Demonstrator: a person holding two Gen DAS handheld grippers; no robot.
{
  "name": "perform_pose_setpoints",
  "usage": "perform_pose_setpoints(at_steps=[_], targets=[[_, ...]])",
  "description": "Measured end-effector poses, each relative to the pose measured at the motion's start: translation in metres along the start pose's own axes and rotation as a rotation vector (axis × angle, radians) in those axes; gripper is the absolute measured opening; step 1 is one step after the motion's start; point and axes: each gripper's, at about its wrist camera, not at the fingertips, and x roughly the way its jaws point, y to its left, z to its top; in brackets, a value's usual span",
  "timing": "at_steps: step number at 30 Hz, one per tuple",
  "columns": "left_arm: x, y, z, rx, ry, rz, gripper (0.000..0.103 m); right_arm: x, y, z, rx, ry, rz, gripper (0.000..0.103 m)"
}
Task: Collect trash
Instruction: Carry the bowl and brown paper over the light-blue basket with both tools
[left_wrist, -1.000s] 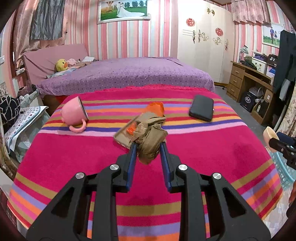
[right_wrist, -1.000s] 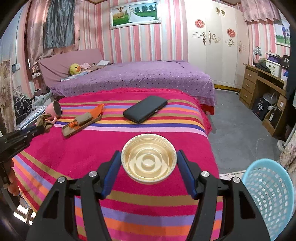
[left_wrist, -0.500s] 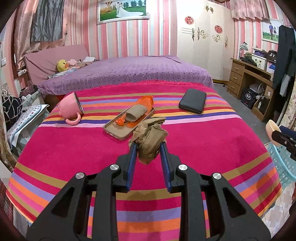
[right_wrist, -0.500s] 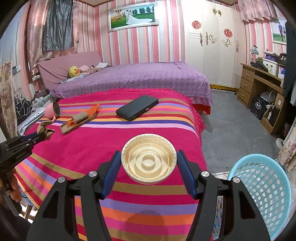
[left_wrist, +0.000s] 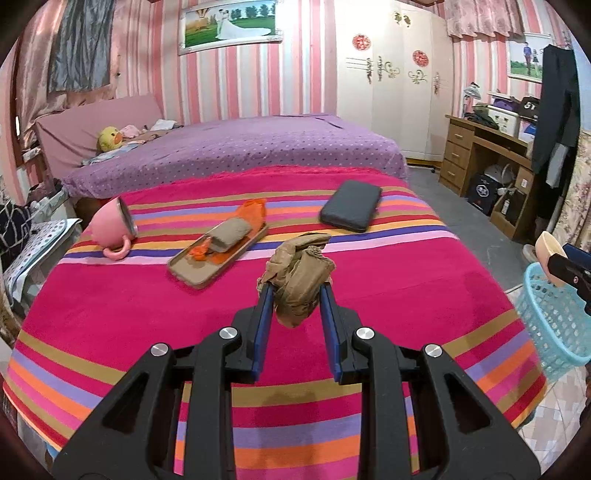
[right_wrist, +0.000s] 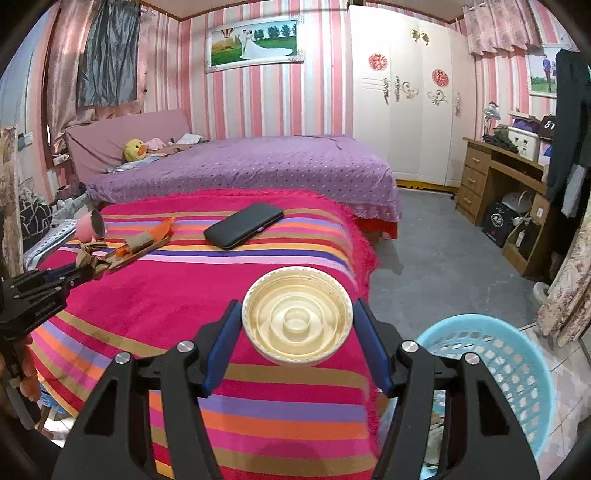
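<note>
The left gripper (left_wrist: 295, 291) is tilting downward over the striped blanket (left_wrist: 388, 288), its blue jaws clenched on a crumpled brown wrapper (left_wrist: 299, 275) that is hanging clear of the cloth. In the right wrist view the same tool is reaching in from the left edge, and part of a hand (right_wrist: 26, 376) is showing below it.

The right gripper (right_wrist: 297, 328) is also pointing down at a slant, near the blanket's right edge. Its jaws are standing fairly wide and are grasping a round cream plastic lid (right_wrist: 297, 317) by its rim, with the ribbed inner face turned toward the camera. Just beside it, lower right, a light blue basket (right_wrist: 517, 365) is standing on the floor.

Farther back on the blanket, a tan tray (left_wrist: 218, 254) is carrying an orange scrap (left_wrist: 253, 212) and a rolled brown piece. A pink mug (left_wrist: 110, 225) is lying on its side to the tray's left, and a dark case (left_wrist: 351, 210) is lying flat to its right, well apart from both grippers.
</note>
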Motion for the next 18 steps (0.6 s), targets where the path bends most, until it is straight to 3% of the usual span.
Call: perform_pose_setpoints(at_steps=[9, 18], targets=[[0.002, -0.051, 0.024, 0.046, -0.019, -0.072, 0.025, -0.025, -0.058, -0.002, 0.067, -0.019, -0.063, 0.061], [0.007, -0.14, 0.024, 0.157, -0.033, -0.182, 0.025, -0.039, -0.129, -0.025, 0.095, 0.01, -0.206, 0.061]])
